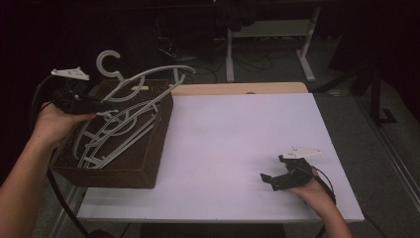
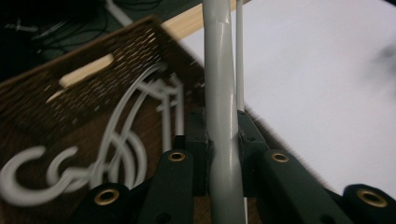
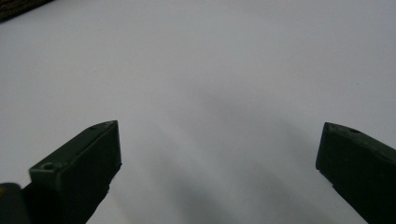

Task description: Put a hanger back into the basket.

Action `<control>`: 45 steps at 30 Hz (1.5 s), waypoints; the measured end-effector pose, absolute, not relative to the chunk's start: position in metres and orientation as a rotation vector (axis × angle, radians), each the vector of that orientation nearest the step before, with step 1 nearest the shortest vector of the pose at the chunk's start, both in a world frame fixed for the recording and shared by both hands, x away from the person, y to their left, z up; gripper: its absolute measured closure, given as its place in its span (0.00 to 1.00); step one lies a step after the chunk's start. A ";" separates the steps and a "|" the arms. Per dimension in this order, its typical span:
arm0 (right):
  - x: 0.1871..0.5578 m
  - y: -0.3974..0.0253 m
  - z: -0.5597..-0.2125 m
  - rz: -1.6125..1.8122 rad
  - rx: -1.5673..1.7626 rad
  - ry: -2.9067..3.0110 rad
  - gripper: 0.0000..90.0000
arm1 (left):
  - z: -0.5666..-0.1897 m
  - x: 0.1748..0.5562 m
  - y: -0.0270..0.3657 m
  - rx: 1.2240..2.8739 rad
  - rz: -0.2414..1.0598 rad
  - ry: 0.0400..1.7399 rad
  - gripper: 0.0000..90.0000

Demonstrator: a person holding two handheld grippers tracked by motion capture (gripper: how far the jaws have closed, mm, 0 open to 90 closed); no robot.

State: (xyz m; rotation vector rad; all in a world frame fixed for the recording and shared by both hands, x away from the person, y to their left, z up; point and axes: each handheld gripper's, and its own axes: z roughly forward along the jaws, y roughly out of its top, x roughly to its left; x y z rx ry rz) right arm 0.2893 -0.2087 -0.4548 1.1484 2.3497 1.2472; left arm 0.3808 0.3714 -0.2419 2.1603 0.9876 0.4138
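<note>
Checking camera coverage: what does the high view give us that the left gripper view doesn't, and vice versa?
High view alone: the right gripper, jaws open, low over the white table, and the raised hanger's hook. Left gripper view alone: the left gripper with jaws shut on the hanger's grey bar, seen close up. Both: the brown wicker basket and more hangers lying inside it.

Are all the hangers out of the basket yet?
Not yet. None lies on the white table so far. The left gripper is shut on one grey hanger, lifted above the brown basket. More hangers remain inside. The right gripper waits open over the table.
</note>
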 end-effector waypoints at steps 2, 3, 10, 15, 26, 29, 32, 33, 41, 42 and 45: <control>0.290 -0.209 -0.455 1.245 1.148 2.353 0.00 | -0.247 0.382 0.383 2.155 0.421 1.017 0.88; 0.290 -0.209 -0.456 1.241 1.147 2.355 0.00 | -0.250 0.384 0.389 2.159 0.428 1.034 0.88; 0.290 -0.210 -0.456 1.234 1.155 2.352 0.00 | -0.263 0.391 0.421 2.144 0.458 1.118 0.88; 0.291 -0.210 -0.457 1.229 1.153 2.354 0.00 | -0.270 0.396 0.433 2.158 0.465 1.155 0.88; 0.291 -0.209 -0.458 1.216 1.157 2.355 0.00 | -0.297 0.406 0.438 2.217 0.420 1.202 0.88; 0.291 -0.209 -0.458 1.214 1.159 2.354 0.00 | -0.303 0.410 0.434 2.239 0.409 1.201 0.88; 0.291 -0.209 -0.458 1.212 1.157 2.356 0.00 | -0.314 0.414 0.432 2.242 0.385 1.217 0.88; 0.291 -0.209 -0.458 1.212 1.157 2.356 0.00 | -0.320 0.416 0.431 2.242 0.369 1.224 0.88; 0.291 -0.209 -0.459 1.208 1.157 2.359 0.00 | -0.364 0.418 0.428 2.277 0.270 1.294 0.88; 0.291 -0.209 -0.459 1.209 1.158 2.359 0.00 | -0.368 0.418 0.429 2.279 0.267 1.299 0.88; 0.291 -0.209 -0.458 1.209 1.157 2.358 0.00 | -0.369 0.416 0.428 2.291 0.307 1.298 0.86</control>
